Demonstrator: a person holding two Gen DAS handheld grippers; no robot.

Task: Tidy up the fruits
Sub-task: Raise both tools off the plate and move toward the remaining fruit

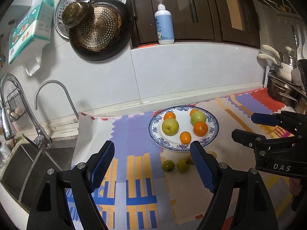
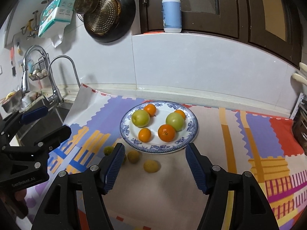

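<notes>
On the blue-patterned plate [image 2: 192, 132] we've got two green apples [image 2: 140, 118] and four oranges [image 2: 166, 133] sitting mid-counter on the colourful mat [image 2: 249, 130], while a few small yellow-green fruits [image 2: 151, 166] lie on the mat just in front of the plate's near rim. Our left gripper [image 1: 152, 163] hangs above the mat with jaws wide apart and nothing between them, and our right gripper [image 2: 153, 164] hovers beside it, jaws likewise parted and empty, the sink [image 1: 25, 159] off to the left.
</notes>
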